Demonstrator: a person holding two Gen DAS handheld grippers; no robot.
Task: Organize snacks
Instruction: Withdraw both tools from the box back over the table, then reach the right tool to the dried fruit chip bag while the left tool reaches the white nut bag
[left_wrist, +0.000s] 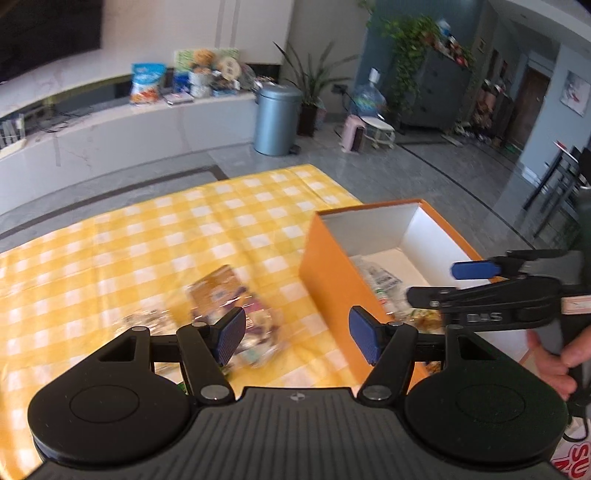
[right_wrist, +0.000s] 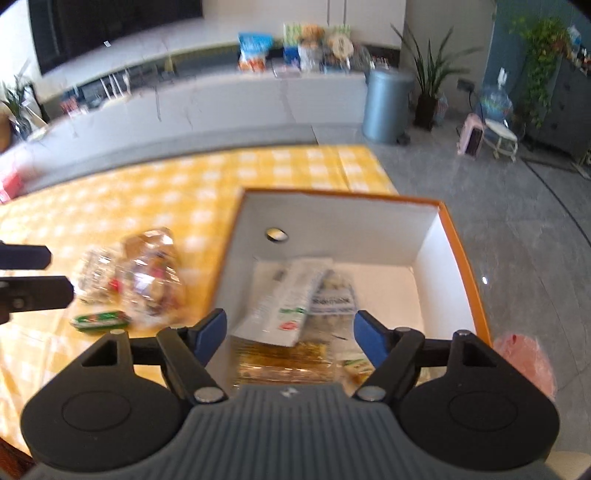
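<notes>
An orange box (left_wrist: 328, 266) with white inner walls (right_wrist: 343, 225) stands on the yellow checked table. It holds several snack packets, a white one with green print (right_wrist: 284, 310) on top. My right gripper (right_wrist: 290, 332) is open and empty above the box's near end; it also shows in the left wrist view (left_wrist: 443, 284). My left gripper (left_wrist: 297, 334) is open and empty above the table just left of the box. Clear-wrapped snack bags (left_wrist: 229, 302) lie on the cloth under it, also seen in the right wrist view (right_wrist: 147, 277), beside a small green packet (right_wrist: 101, 319).
The yellow checked cloth (left_wrist: 147, 229) covers the table. Beyond its far edge are grey floor, a metal bin (left_wrist: 275, 120), a potted plant (left_wrist: 312, 92) and a long white cabinet (left_wrist: 110, 133) with snack bags on top. A pink bag (right_wrist: 524, 362) lies right of the box.
</notes>
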